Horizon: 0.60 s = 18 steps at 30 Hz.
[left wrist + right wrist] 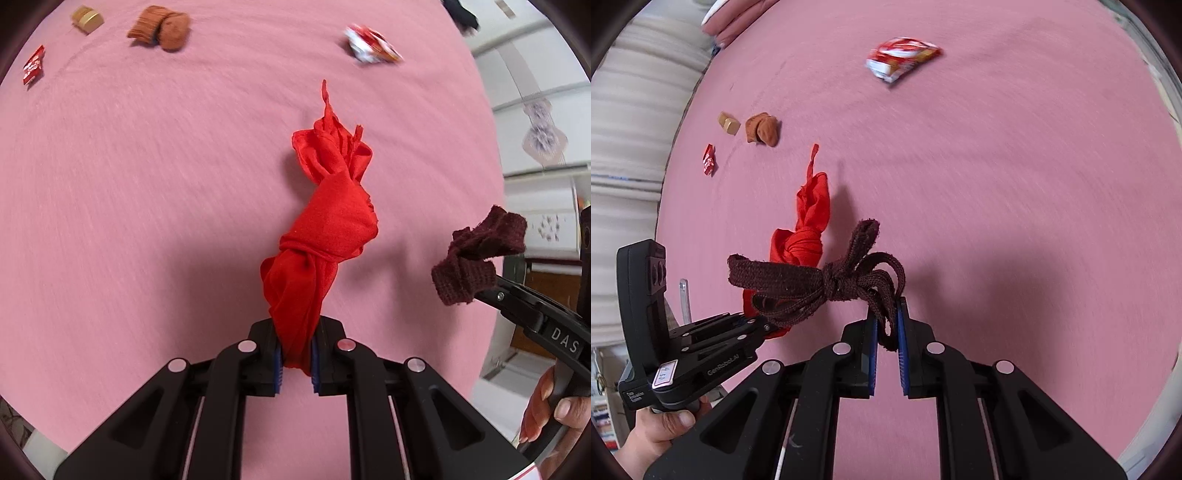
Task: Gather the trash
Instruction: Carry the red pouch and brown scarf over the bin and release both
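on pink sheet (147,184): two wrappers, one sock (162,27)

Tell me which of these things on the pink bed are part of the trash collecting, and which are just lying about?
Part of the job:
- red and white snack wrapper
- small red wrapper
- gold packet

Possibly just lying about, though both are gripped:
- knotted red cloth, in the left gripper
- dark brown knit piece, in the right gripper
- orange-brown sock
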Available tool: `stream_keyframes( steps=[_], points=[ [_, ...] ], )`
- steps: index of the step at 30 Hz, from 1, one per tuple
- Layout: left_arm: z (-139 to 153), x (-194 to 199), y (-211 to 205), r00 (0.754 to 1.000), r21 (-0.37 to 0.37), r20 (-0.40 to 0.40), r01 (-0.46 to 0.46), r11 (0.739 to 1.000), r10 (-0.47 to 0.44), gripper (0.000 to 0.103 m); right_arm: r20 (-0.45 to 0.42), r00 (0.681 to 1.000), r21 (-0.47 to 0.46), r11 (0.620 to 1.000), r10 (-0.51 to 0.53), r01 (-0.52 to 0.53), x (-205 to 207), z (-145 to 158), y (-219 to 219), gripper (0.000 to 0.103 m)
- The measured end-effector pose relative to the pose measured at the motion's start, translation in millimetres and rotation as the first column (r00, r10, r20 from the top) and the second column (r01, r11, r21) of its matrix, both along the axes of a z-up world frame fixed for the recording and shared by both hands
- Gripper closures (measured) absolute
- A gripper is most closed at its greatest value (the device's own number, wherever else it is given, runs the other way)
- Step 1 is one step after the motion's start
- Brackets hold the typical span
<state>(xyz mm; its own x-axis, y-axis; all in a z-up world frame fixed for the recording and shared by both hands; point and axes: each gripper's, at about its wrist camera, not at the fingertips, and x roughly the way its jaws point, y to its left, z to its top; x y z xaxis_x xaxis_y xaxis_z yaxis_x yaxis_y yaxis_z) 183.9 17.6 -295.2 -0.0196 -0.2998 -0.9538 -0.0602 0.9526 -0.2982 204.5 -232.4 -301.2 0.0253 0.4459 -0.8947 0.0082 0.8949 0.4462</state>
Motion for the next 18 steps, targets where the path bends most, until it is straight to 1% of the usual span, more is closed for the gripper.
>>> stream_keyframes(
  steps=[1,4,6,9,12,15,18],
  points=[
    [2.9,-2.6,-5.9,1.000,-0.005,-0.003,0.008,1.000,-0.008,0.092,-0.001,1.000,0.001,1.000,-0.023,0.023,-12.7,3.3,-9.8,0.094],
    [15.7,-28.1,-29.1,0.999,-0.015,0.000,0.052,0.999,-0.052,0.092,-0.003,0.997,0.000,0.997,-0.082,0.082,-45.6,12.4,-37.1,0.094],
    [18.8,-27.9,-40.8,0.997,-0.026,0.002,0.083,0.996,-0.083,0.092,-0.003,0.993,-0.002,0.993,-0.120,0.120,-65.0,17.5,-55.1,0.094],
    [28.7,-40.1,-76.0,0.988,-0.036,0.007,0.155,0.987,-0.155,0.092,0.005,0.985,-0.013,0.984,-0.175,0.175,-93.7,23.9,-83.7,0.094],
    [32.0,-65.0,-112.6,0.973,-0.041,0.013,0.231,0.972,-0.231,0.092,0.015,0.975,-0.029,0.975,-0.222,0.222,-120.2,29.2,-113.4,0.094],
    [36.0,-74.4,-162.4,0.950,-0.045,0.021,0.312,0.949,-0.311,0.092,0.019,0.960,-0.035,0.959,-0.280,0.281,-147.2,33.9,-148.3,0.094],
    [40.6,-97.0,-203.9,0.926,-0.053,0.026,0.377,0.925,-0.376,0.092,0.027,0.945,-0.042,0.944,-0.327,0.328,-170.4,37.6,-187.6,0.094]
  ],
)
